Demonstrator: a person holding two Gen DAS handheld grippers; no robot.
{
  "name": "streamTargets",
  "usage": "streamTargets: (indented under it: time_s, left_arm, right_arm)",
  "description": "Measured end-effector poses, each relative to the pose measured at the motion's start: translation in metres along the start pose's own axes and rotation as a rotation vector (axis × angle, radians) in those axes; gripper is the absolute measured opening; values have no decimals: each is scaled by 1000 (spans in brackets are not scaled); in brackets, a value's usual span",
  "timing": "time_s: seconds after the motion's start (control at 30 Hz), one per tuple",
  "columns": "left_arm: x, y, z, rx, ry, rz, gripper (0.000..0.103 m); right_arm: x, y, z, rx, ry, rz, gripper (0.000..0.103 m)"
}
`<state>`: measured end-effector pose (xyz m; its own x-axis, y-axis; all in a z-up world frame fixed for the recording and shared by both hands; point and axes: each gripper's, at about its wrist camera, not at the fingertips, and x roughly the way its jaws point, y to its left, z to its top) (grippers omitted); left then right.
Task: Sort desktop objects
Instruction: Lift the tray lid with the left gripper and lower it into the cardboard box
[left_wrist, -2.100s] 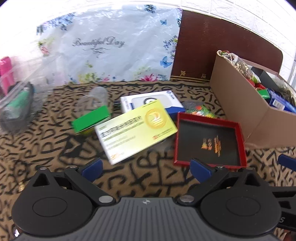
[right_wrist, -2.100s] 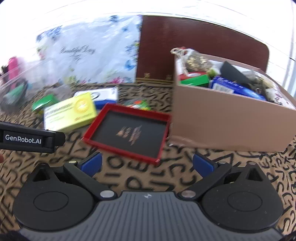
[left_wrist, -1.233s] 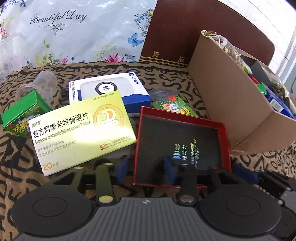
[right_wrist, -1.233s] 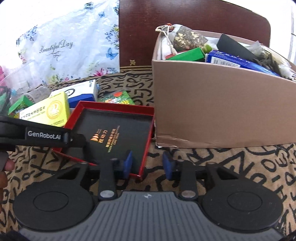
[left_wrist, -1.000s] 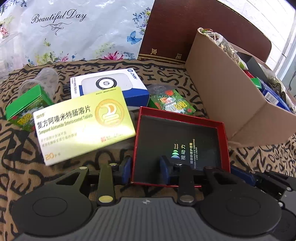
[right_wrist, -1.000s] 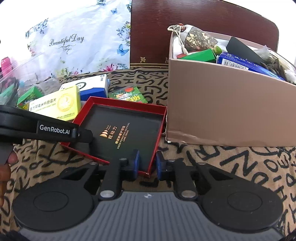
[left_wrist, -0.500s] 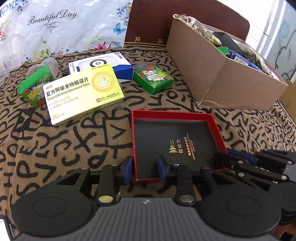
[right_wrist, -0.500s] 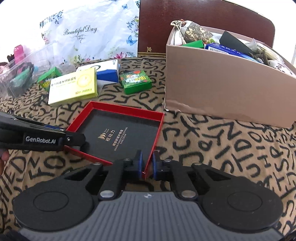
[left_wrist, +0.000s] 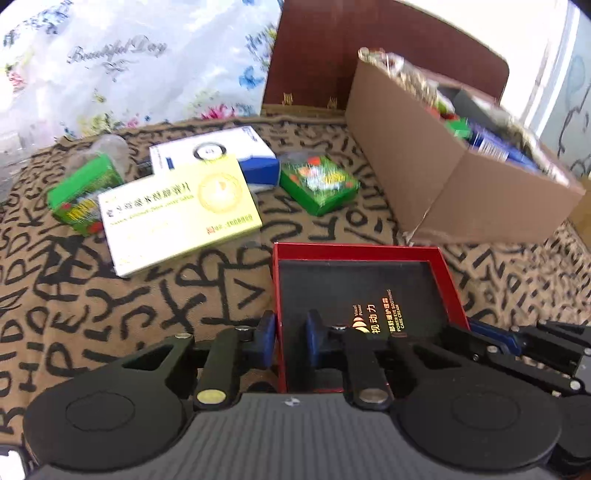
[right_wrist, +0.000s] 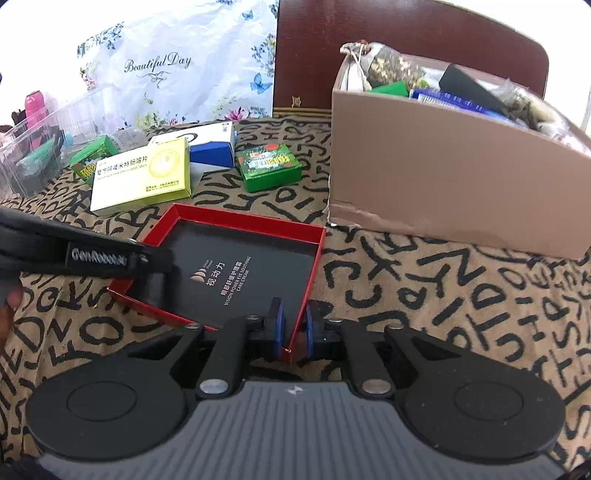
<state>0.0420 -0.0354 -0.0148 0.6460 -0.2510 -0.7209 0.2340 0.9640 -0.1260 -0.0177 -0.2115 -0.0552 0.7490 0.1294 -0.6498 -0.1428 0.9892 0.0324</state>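
Note:
A shallow red box lid with a black inside (left_wrist: 362, 284) is held by both grippers over the patterned cloth. My left gripper (left_wrist: 290, 338) is shut on its left wall. My right gripper (right_wrist: 293, 328) is shut on its right wall near a corner; the lid (right_wrist: 240, 258) shows there too. The left gripper's arm (right_wrist: 85, 254) crosses the lid's left side in the right wrist view. A brown cardboard box (right_wrist: 443, 184) full of items stands to the right behind the lid.
On the cloth behind the lid lie a yellow medicine box (left_wrist: 177, 206), a white and blue box (left_wrist: 221, 155), a green packet (left_wrist: 317, 182) and a small green box (left_wrist: 83, 192). A clear plastic bin (right_wrist: 40, 147) stands far left. A dark chair back (right_wrist: 388, 44) rises behind.
Both grippers closed on the red lid's walls and drew it back from the other boxes toward me, out onto the cloth in front of the cardboard box.

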Motion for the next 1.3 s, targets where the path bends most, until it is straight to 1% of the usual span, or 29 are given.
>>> streamTargets:
  time_s: [0.1, 0.17, 0.27, 0.4, 0.47, 0.5, 0.6, 0.7, 0.8, 0.9, 0.93, 0.97, 1.0, 1.03, 1.07, 1.13, 1.23, 1.27, 1.3]
  left_arm:
    - [-23, -6, 9, 5, -76, -8, 17]
    - [-39, -12, 18, 13, -138, -19, 17]
    - [-58, -23, 37, 38, -223, -52, 16]
    - [-64, -48, 71, 96, -299, -118, 15]
    - [-61, -66, 84, 136, -336, -133, 15]
    - [-57, -75, 92, 149, -342, -143, 15]
    - [-38, -95, 117, 152, -325, -184, 15]
    - [-10, -109, 135, 143, -285, -197, 15]
    - [17, -116, 143, 119, -240, -193, 15]
    - [42, -121, 150, 120, -211, -157, 16]
    - [49, -119, 152, 109, -199, -154, 19]
    - [54, -114, 154, 91, -188, -159, 32]
    - [55, -108, 154, 68, -180, -169, 47]
    - [54, -103, 152, 51, -189, -178, 54]
    - [52, -101, 152, 43, -208, -183, 61]
    - [48, -99, 152, 57, -234, -185, 61]
    - [46, -101, 153, 76, -229, -203, 61]
    - [46, -102, 152, 79, -224, -215, 63]
    - [47, -104, 151, 83, -217, -228, 64]
  right_arm:
    - [-23, 2, 8, -29, -69, -9, 8]
    - [-40, 4, 17, -55, -138, -38, 8]
    - [-64, -2, 31, -54, -233, -60, 8]
    - [-80, -25, 51, -40, -326, -117, 8]
    - [-82, -42, 63, -16, -361, -156, 8]
    - [-83, -51, 66, -2, -375, -170, 8]
    - [-76, -80, 81, 48, -393, -215, 8]
    - [-63, -109, 95, 98, -384, -235, 8]
    - [-41, -132, 104, 136, -357, -244, 8]
    - [-14, -150, 114, 167, -320, -236, 9]
    - [-3, -154, 116, 165, -292, -217, 11]
    - [6, -154, 116, 154, -261, -203, 11]
    - [16, -156, 116, 149, -236, -195, 11]
    - [19, -155, 114, 149, -228, -198, 12]
    - [18, -155, 112, 153, -239, -206, 12]
    - [11, -156, 106, 175, -263, -213, 13]
    - [-2, -158, 97, 210, -285, -200, 14]
    - [-5, -157, 95, 209, -291, -193, 16]
    - [-8, -155, 93, 204, -299, -193, 30]
